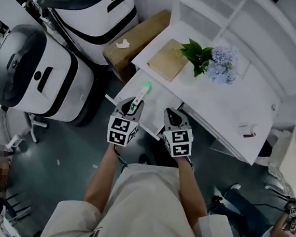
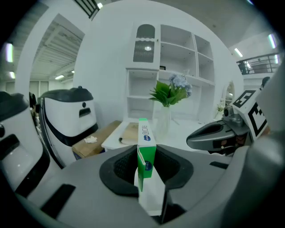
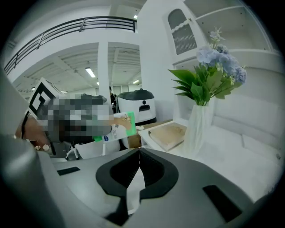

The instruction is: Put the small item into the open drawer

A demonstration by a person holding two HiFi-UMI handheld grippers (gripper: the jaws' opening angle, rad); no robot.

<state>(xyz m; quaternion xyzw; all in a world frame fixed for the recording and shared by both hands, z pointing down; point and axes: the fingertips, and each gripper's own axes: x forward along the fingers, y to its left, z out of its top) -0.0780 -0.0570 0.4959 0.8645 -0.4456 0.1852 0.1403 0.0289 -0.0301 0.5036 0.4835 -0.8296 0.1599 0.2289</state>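
Note:
My left gripper [image 1: 132, 107] is shut on a slim green-and-white box [image 1: 140, 95]. The box sticks out past the jaws, its green end over the open white drawer [image 1: 163, 100] under the desk's near edge. In the left gripper view the box [image 2: 146, 149] stands upright, pinched between the two pads, with the left gripper [image 2: 147, 171] aimed at the desk. My right gripper [image 1: 170, 115] hovers beside it, to the right of the drawer. In its own view the right gripper [image 3: 139, 153] has its jaws together with nothing between them, and the box [image 3: 116, 128] shows at the left.
On the white desk [image 1: 217, 104] lie a tan book [image 1: 168, 59], a vase of flowers [image 1: 216, 62] and a small dark item [image 1: 248, 134]. White shelves rise behind. A cardboard box [image 1: 137, 39] and two big white-and-black machines [image 1: 43, 74] stand to the left.

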